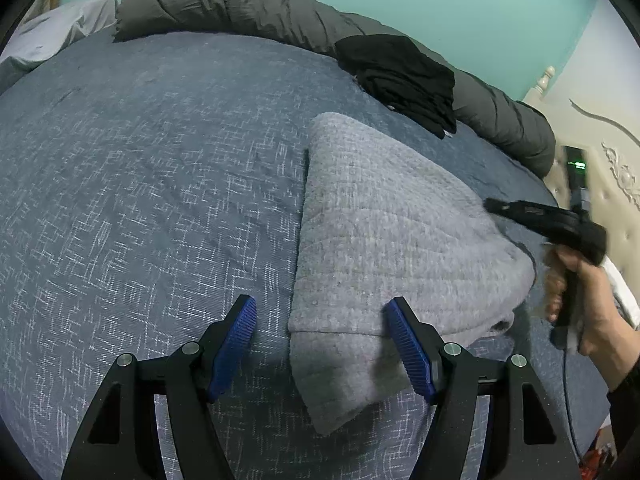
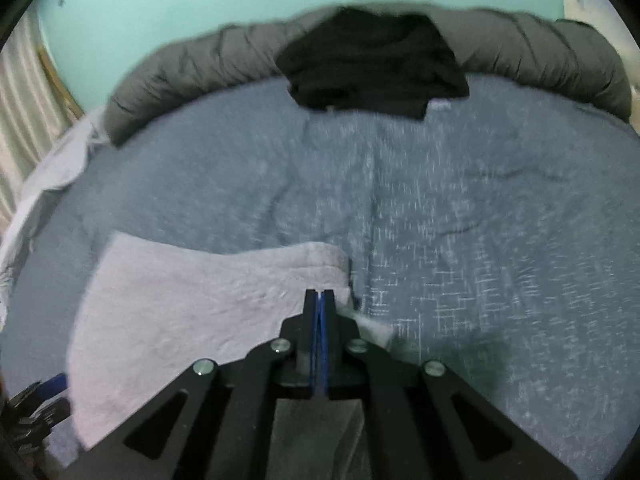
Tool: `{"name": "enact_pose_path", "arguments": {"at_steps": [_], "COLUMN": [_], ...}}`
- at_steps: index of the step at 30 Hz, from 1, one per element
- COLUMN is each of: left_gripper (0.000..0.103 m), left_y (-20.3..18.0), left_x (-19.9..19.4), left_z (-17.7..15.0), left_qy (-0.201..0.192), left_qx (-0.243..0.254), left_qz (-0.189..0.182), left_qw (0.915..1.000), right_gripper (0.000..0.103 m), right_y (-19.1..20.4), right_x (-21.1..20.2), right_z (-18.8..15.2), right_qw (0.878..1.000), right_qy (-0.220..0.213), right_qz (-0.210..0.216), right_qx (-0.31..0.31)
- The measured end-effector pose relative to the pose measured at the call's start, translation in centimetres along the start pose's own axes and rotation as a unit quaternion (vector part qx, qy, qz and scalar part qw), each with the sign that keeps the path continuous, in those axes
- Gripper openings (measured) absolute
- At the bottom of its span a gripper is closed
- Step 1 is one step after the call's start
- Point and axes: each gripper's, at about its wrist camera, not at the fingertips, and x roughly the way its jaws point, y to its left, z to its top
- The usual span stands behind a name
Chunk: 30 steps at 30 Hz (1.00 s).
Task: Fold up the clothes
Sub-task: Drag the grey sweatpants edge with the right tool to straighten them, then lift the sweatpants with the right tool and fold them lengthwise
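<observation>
Now folded grey garment point(image 1: 392, 248) corner between spread left fingers point(image 1: 236, 336).

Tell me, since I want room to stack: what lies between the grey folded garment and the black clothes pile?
Only bare blue bedspread separates the grey garment from the black pile; the right wrist view shows it best.

Right wrist view is smeared all over, so the bedspread point(image 2: 480, 240) weave and black clothes point(image 2: 372, 64) are mush. Right gripper point(image 1: 496, 206) is blurred in the left view, and the sleeve point(image 1: 628, 392) runs off-frame.
</observation>
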Motion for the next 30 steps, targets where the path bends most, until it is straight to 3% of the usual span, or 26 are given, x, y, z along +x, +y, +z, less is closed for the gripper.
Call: {"name": "enact_pose_path", "arguments": {"at_steps": [6, 13, 19, 23, 30], "left_gripper": [0.072, 0.072, 0.072, 0.072, 0.072], "left_y": [-0.3, -0.6, 0.1, 0.7, 1.8], "left_x": [-0.6, -0.5, -0.6, -1.1, -2.5], "left_z": [-0.2, -0.5, -0.4, -0.3, -0.5], "left_qy": [-0.005, 0.002, 0.001, -0.002, -0.011], "left_qx": [0.001, 0.008, 0.003, -0.005, -0.012], "left_qz": [-0.001, -0.002, -0.001, -0.002, 0.003], "left_qw": [1.0, 1.0, 1.0, 1.0, 0.9999], "right_gripper": [0.0, 0.0, 0.001, 0.003, 0.01], "right_y": [2.1, 2.5, 1.7, 1.7, 4.5], "right_x": [-4.6, -1.3, -4.8, -8.0, -7.6], "right_z": [-4.8, -8.0, -7.6, -9.3, -14.5], "right_qw": [0.999, 0.999, 0.997, 0.991, 0.981], "right_qy": [-0.019, 0.024, -0.032, -0.051, 0.006], "right_qz": [0.046, 0.032, 0.055, 0.089, 0.144], "right_qx": [-0.014, -0.002, 0.047, 0.084, 0.128]}}
